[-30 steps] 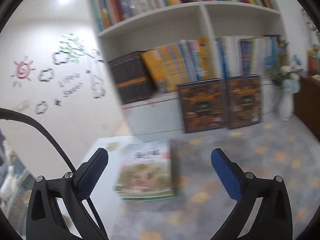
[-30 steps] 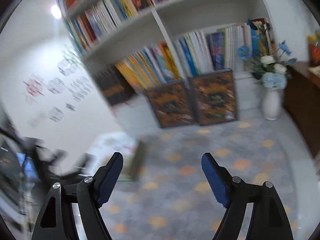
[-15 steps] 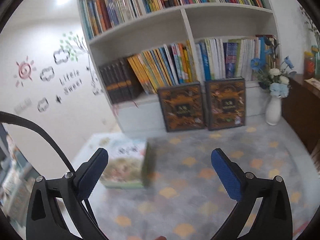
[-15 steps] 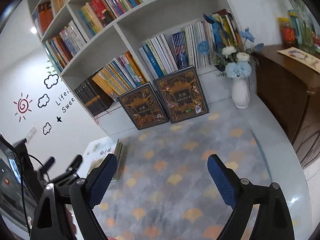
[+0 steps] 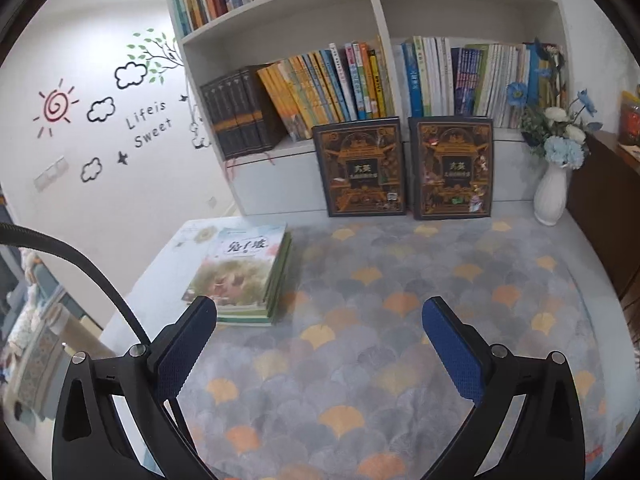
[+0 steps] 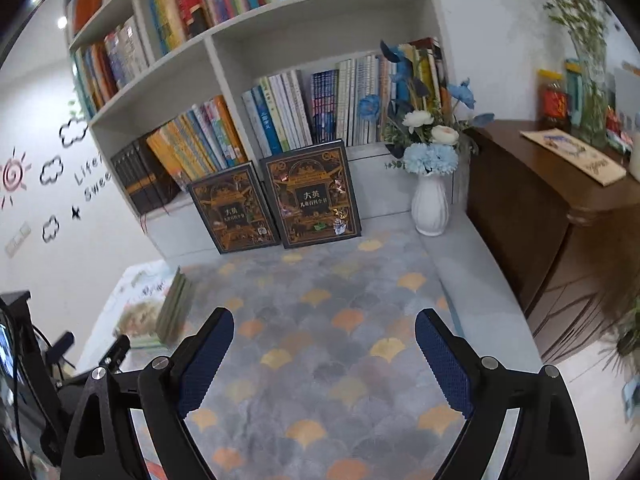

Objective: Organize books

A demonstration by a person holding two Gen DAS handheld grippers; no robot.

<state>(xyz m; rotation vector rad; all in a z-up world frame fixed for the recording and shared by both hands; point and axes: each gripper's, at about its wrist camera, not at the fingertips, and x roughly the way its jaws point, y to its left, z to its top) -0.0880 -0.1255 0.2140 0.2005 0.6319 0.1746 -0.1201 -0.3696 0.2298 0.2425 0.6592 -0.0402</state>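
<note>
Both tools are up and hovering over the patterned mat, and neither one is carrying a thing: your left tool has its blue pads spread wide with only mat between them, and your right tool is just as wide apart and just as bare. The stack of picture books lies flat at the left edge of the mat, just ahead of your left tool's left pad, green spines squared up and the illustrated cover on top. Two large dark encyclopedia volumes stand side by side, leaning against the base of the white bookshelf, whose bays are mostly filled with upright books. The white flower vase stands to the right of them, near the dark wooden cabinet. Now, this fits two readings: the stack waiting to go somewhere, or the stack just gathered and squared with your tools drawn back. If more handling is wanted, I'd judge that stack the nearest candidate, and it would call for a low, level approach at its edge, pads either side of the spines, since thin books fan out easily.
</note>
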